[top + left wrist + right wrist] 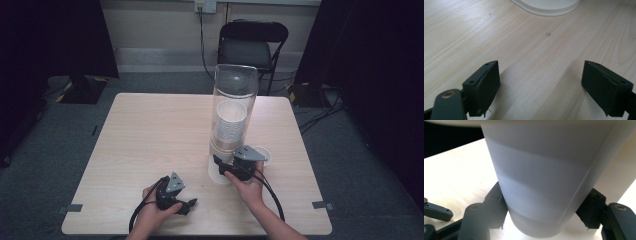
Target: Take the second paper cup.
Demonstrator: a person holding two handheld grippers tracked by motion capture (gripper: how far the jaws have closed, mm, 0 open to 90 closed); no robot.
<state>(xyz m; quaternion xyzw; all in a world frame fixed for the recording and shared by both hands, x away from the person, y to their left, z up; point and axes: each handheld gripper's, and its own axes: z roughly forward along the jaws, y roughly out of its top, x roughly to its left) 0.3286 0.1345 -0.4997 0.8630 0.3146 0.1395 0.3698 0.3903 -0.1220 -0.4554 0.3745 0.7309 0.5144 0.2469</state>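
High view: the tall clear plastic cylinder dispenser [234,115] stands upright on the pale wooden table [150,135], a stack of white paper cups [230,125] inside it. The right gripper [220,164] reaches straight ahead to the dispenser's foot; the left gripper [187,204] rests apart, nearer the person, so the right hand is plainly the closer one. Whatever sits between the right jaws is hidden here by the tool itself

Left gripper view: its jaws stand wide apart over bare wood, holding nothing; a white rounded base [549,6] lies ahead, cut off by the frame's top

Right gripper view: a white paper cup [549,182] stands upright between the jaws, one jaw at each flank, apparently clasping it. Its rim is cropped, and I can't tell whether it has left the dispenser
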